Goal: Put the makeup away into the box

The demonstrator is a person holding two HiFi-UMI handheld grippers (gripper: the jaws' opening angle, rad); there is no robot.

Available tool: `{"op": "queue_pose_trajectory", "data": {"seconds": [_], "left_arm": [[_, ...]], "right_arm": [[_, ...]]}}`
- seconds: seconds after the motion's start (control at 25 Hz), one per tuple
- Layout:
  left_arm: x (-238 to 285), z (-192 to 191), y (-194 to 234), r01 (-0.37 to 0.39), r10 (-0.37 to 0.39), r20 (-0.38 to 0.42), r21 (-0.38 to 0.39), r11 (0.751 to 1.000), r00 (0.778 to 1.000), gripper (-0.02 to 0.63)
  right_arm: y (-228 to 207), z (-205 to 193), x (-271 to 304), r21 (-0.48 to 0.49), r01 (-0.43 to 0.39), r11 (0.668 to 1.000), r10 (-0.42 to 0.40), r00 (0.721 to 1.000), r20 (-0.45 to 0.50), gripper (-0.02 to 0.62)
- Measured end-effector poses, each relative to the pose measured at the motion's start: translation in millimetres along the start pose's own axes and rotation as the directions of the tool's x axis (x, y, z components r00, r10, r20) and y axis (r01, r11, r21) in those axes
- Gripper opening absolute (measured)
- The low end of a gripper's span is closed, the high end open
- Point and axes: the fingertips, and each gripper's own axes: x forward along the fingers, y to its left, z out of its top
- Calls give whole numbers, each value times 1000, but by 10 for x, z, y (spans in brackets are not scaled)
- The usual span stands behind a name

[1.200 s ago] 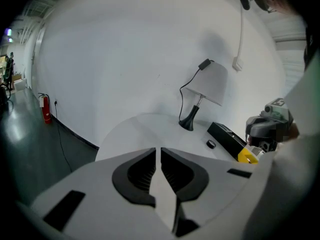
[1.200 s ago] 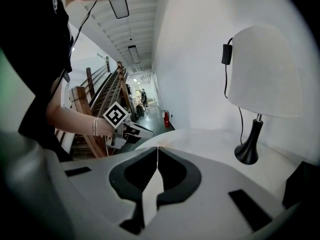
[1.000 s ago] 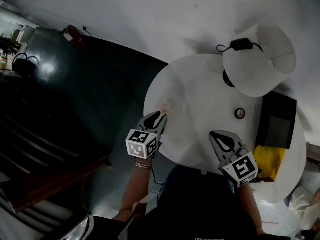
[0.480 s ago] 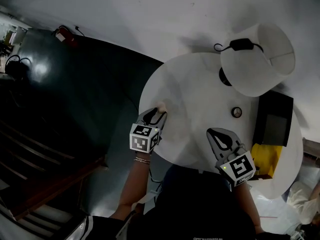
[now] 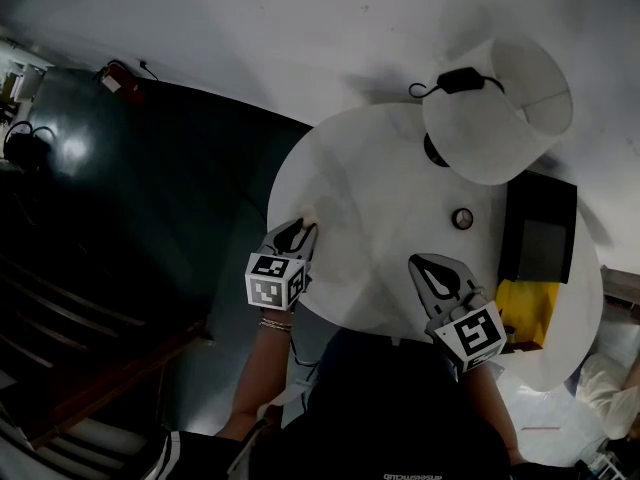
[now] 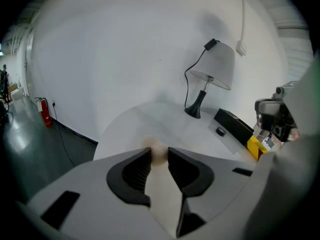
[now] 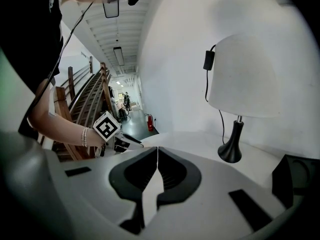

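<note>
Grippers first, low in the head view: right gripper shut tight, empty, parked over the near edge of the round white table. Up-left of it, left gripper: jaws partly apart, just been closing in. Small beige makeup puff sits btwn the tips at the table's left rim, not clearly pinched yet. Roundish, no long axis, dead ahead of those jaws, so left hand's nearer. Black box is well apart at far right, past a small round pot.
</note>
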Motion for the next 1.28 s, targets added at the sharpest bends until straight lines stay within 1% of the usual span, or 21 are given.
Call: {"op": "queue_pose_trajectory", "data": {"seconds": [0.28, 0.48, 0.72, 1.0, 1.28], "left_arm": [[-207, 205, -122, -13, 11, 58, 31, 999, 998, 117], [-291, 351, -380, -4, -3, 93, 67, 998, 996, 117], [-345, 523, -846, 8, -23, 134, 107, 994, 991, 117], [-267, 603, -1488, 35, -56, 153, 136, 990, 987, 117], [-155, 637, -2200, 96, -130, 123, 251, 963, 984, 117]], "right_arm": [[46, 14, -139, -8, -1, 1000, 1, 999, 35, 20], [-13, -44, -343, 2, 13, 1000, -13, 998, 64, 20], [-139, -134, -730, 18, 38, 999, -39, 994, 99, 20], [-483, -359, -1296, 58, 114, 992, -120, 987, 103, 20], [-755, -596, -1832, 101, 186, 977, -196, 975, 108, 20]]}}
